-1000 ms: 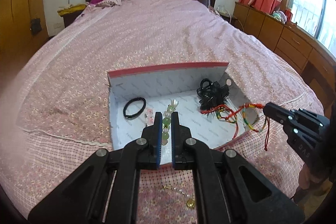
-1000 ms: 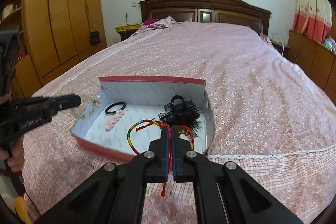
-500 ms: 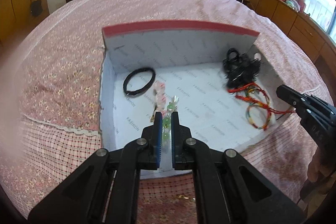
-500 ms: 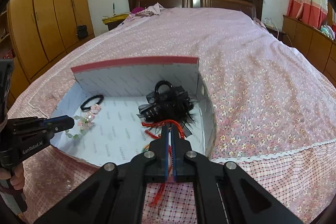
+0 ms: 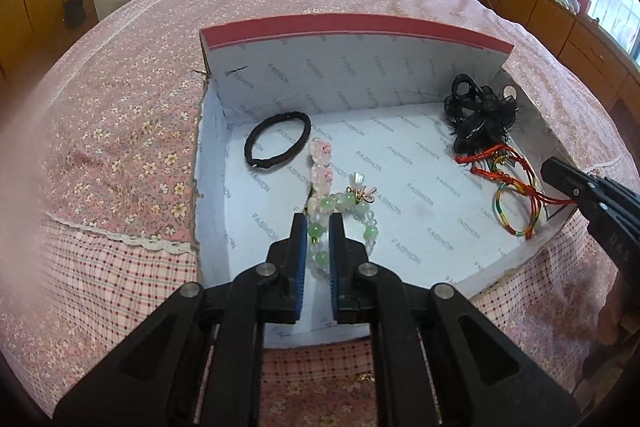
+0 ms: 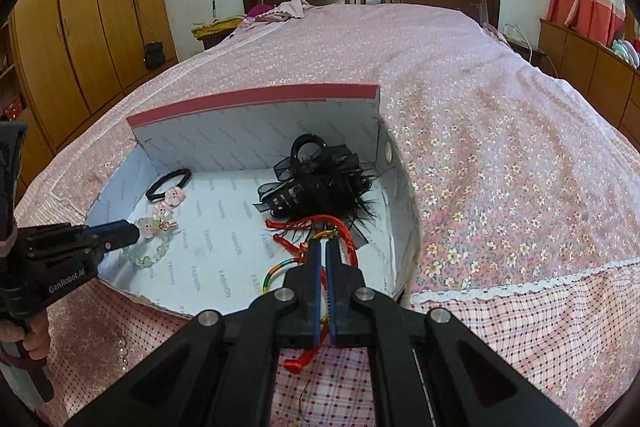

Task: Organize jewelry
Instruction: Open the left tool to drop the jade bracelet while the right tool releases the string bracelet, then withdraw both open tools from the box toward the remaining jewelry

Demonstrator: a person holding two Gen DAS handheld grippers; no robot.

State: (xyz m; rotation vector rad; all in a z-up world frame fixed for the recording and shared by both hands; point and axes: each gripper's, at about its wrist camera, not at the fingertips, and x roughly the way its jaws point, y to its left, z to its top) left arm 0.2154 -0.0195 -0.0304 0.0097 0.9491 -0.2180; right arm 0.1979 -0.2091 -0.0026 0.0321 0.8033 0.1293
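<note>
Left gripper [image 5: 318,227] is nearly closed on the green bead bracelet [image 5: 344,223], low over the box [image 5: 352,31] floor near its front edge; it should open only once the beads rest flat, clear of the pink flower clip [image 5: 320,163]. Right gripper [image 6: 320,251] pinches the red cord bracelet [image 6: 316,227] at the box's front-right corner, tassel hanging outside the wall; tuck it in before letting go. Black hair tie [image 5: 278,141] sits back-left. Versus 0.5 s ago, both bracelets sit lower in the box
</note>
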